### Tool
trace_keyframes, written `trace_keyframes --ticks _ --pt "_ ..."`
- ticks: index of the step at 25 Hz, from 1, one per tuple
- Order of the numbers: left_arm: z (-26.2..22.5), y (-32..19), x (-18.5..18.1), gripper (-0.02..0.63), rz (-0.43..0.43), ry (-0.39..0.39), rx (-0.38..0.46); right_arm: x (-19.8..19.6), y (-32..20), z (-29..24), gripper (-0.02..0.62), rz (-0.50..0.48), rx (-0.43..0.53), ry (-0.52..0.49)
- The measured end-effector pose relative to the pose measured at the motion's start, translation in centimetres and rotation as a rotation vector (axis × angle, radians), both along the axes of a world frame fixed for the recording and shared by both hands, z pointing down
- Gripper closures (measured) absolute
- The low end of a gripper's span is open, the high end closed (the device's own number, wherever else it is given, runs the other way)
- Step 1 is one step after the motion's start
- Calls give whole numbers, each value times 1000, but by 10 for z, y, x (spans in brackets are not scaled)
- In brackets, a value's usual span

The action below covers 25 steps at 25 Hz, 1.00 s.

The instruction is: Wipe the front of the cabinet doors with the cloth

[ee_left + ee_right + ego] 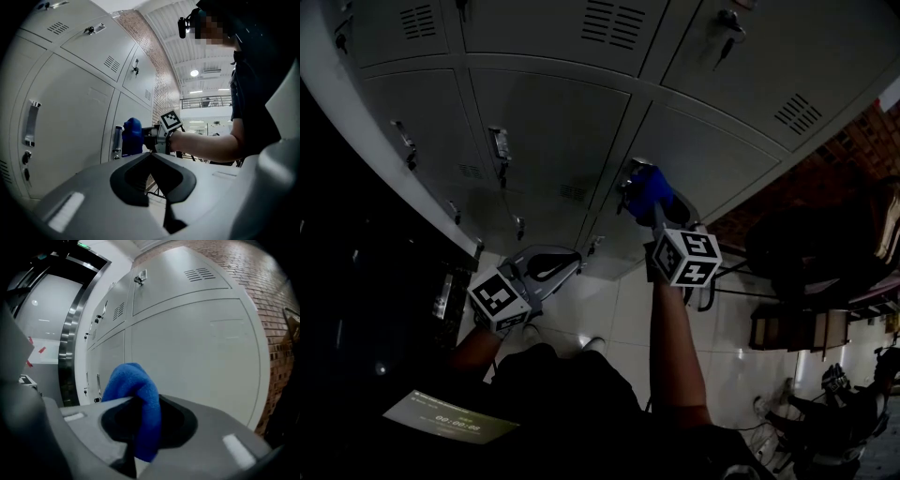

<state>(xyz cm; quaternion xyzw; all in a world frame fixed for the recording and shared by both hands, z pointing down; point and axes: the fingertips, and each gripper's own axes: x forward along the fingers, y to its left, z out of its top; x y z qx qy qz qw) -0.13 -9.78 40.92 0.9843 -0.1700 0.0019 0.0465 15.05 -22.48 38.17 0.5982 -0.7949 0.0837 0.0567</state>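
Cloth (135,394) sits pinched in the right gripper's (140,437) closed jaws, bunched ahead of them to meet the cabinet door (197,348); the left gripper (152,161) (closed, empty) hangs apart, likely unneeded.

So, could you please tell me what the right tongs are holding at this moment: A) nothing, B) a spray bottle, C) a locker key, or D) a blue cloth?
D: in the right gripper view the right tongs are shut on the blue cloth, which is held up near a grey cabinet door.
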Motion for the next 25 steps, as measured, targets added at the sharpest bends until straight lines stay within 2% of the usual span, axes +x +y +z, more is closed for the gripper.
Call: trace_keyframes --ticks 7,13,19,25 --pt "1 -3 -20 603 -31 2 -5 -33 -27 10 523 -33 -22 14" --pt "2 -6 -26 603 -40 4 -10 -32 -33 14 523 -31 -17 15" --pt "2 -5 -10 603 -8 5 -9 -7 -28 16 523 5 -32 19" --pt "2 -1 12 603 35 8 -9 40 -17 17 523 74 -35 27"
